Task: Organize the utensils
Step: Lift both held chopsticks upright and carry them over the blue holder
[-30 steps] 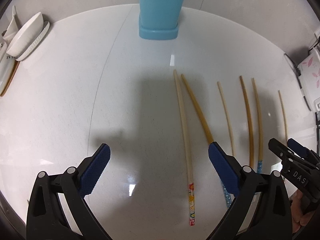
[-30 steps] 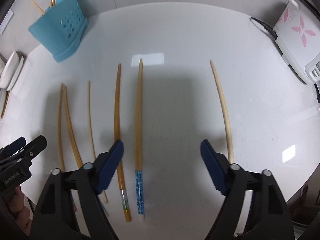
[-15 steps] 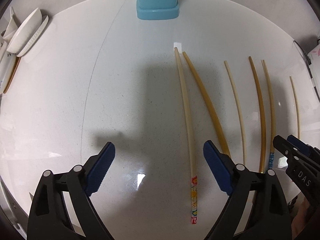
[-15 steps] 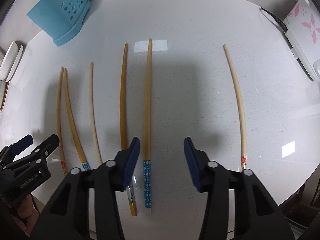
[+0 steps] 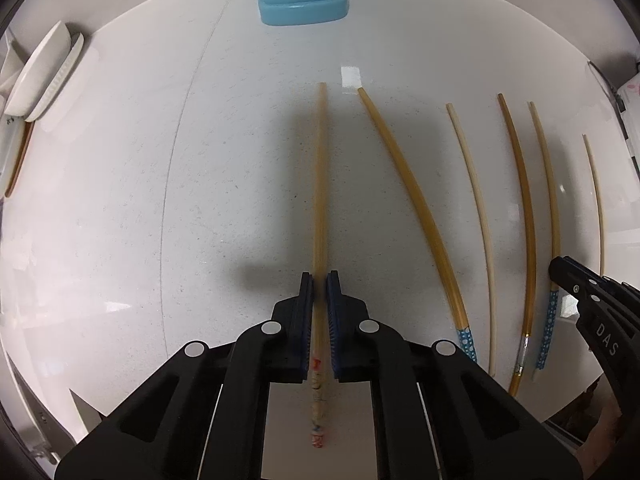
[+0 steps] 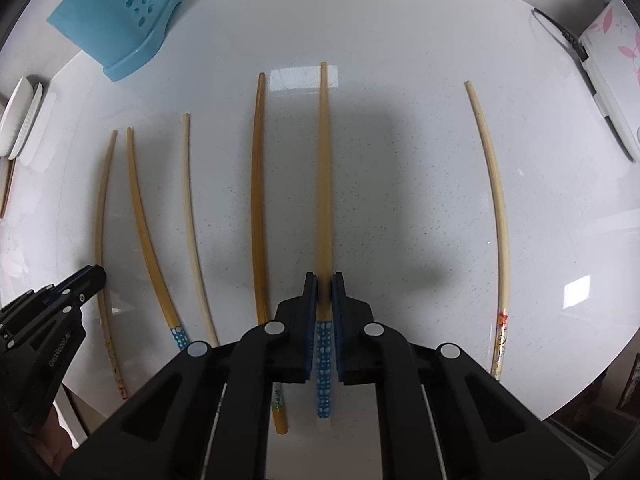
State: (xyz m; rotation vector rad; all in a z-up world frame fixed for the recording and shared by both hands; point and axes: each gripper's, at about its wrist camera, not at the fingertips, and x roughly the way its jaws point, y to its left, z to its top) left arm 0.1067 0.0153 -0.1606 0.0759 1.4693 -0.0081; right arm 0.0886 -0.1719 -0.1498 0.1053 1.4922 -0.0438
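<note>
The left gripper point(image 5: 319, 280) is closed on a pale chopstick with a red-patterned end point(image 5: 320, 184), its blue pads pressed to the stick near the handle end, the stick pointing away toward the blue holder point(image 5: 302, 4) at the far edge of the white table point(image 5: 120, 200). The right gripper point(image 6: 325, 280) is closed on a chopstick with a blue dotted end point(image 6: 324, 168), clamped just above the dotted part. Other chopsticks lie on the table roughly side by side: a dark amber one point(image 6: 258, 200) just left of the right gripper, a pale one point(image 6: 494, 200) well to its right. White dishes point(image 5: 40, 72) stand at the left edge.
</note>
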